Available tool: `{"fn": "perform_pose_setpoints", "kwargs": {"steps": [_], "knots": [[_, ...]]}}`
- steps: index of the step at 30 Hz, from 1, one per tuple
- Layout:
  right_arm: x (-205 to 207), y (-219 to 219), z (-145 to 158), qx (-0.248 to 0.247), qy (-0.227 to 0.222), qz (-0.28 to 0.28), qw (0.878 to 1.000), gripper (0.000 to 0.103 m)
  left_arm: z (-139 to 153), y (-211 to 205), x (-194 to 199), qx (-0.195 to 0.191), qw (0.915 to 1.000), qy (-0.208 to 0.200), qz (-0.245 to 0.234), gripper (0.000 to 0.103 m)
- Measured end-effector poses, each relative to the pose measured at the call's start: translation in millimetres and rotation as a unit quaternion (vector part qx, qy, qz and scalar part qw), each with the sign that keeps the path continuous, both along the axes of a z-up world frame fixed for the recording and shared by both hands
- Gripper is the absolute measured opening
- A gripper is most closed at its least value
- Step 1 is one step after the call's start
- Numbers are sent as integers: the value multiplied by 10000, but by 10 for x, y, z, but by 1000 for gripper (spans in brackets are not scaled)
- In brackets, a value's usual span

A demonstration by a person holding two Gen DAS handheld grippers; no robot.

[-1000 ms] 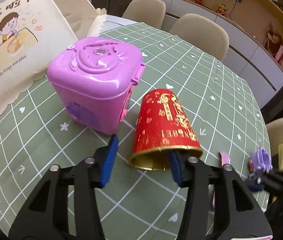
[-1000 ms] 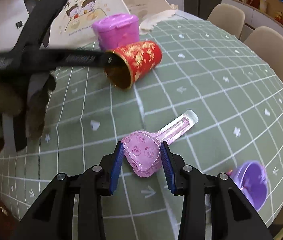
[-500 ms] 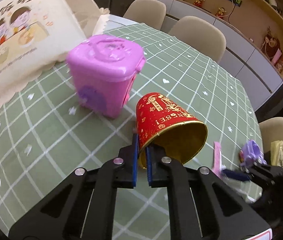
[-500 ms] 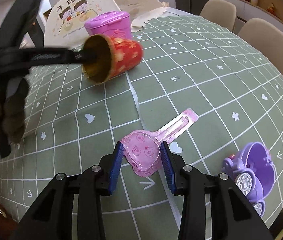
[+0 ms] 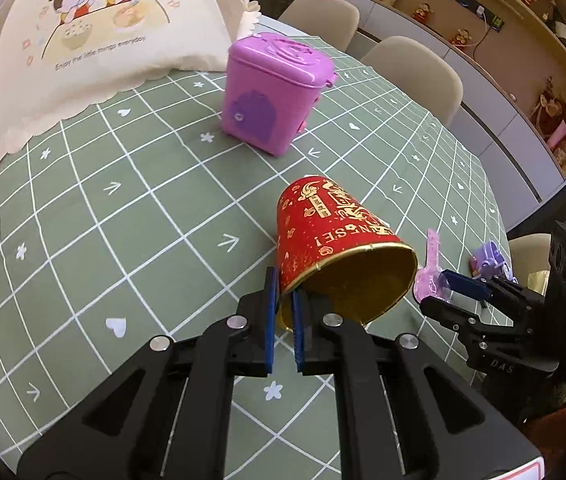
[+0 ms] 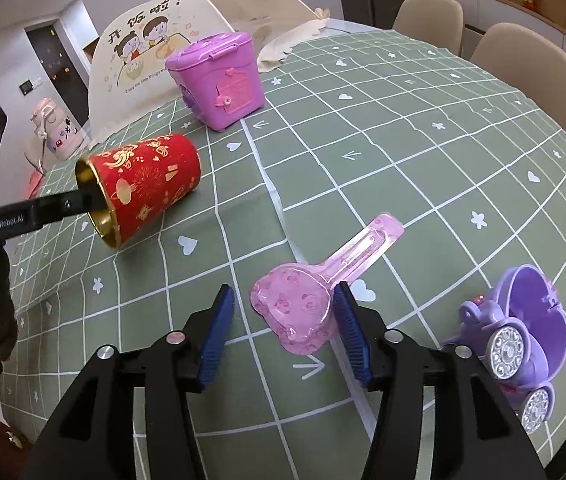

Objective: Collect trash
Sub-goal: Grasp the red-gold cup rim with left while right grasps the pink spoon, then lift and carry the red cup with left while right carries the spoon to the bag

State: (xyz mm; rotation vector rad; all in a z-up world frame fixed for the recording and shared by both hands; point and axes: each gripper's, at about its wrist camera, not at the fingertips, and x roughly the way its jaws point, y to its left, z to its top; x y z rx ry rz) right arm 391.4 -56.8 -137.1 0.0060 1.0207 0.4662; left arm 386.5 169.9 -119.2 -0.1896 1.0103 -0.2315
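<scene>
A red paper cup (image 5: 335, 232) with gold print hangs tilted above the green checked tablecloth (image 5: 131, 208), its gold mouth toward the camera. My left gripper (image 5: 283, 300) is shut on the cup's rim, one finger inside and one outside. The right wrist view shows the cup (image 6: 147, 184) at the left, held by the left gripper (image 6: 83, 200). A pink plastic blister wrapper (image 6: 295, 308) lies flat on the cloth between the fingers of my right gripper (image 6: 285, 300). Its jaws are opening, and the left pad stands clear of the wrapper. A pink toy bin (image 5: 275, 92) stands shut farther back.
A purple toy carriage (image 6: 515, 332) sits at the right near the table edge. A cream cushion cover (image 5: 95, 40) with a cartoon print lies over the far left of the table. Beige chairs (image 5: 415, 68) ring the far side. A small bottle (image 6: 55, 132) stands beyond the left edge.
My left gripper closed on the cup's rim, lifted it and carried it away from the pink bin. The right gripper's jaws spread apart, releasing the pink wrapper.
</scene>
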Motion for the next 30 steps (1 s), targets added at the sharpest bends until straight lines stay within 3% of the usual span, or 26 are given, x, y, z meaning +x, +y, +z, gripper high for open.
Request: {"fn": "perform_pose_setpoints", "kwargs": {"steps": [6,8,9,10,22,30], "knots": [[26,53,17,-193,51,133,9997,55,1,-12,-8,-14,10000,-3,-2,7],[10,102,21,-464,-59,161,9988,48,-1,-14,-12,-8,10000,-4,-4,7],[-4,118,25,-633,-131,215,9977,37,-1,-13,-14,-9,10000,-2,-8,7],[-11,120,33,-662,-140,265,9974,36,2,-18,-15,-15,10000,0,-13,7],[-383,-3,430,-641,-502,39,9967,36,247,-186,-173,34,9990,-365,-271,7],[-820,-102,933,-816,-1225,-185,9889,36,641,-369,-444,110,9942,-904,-564,6]]}}
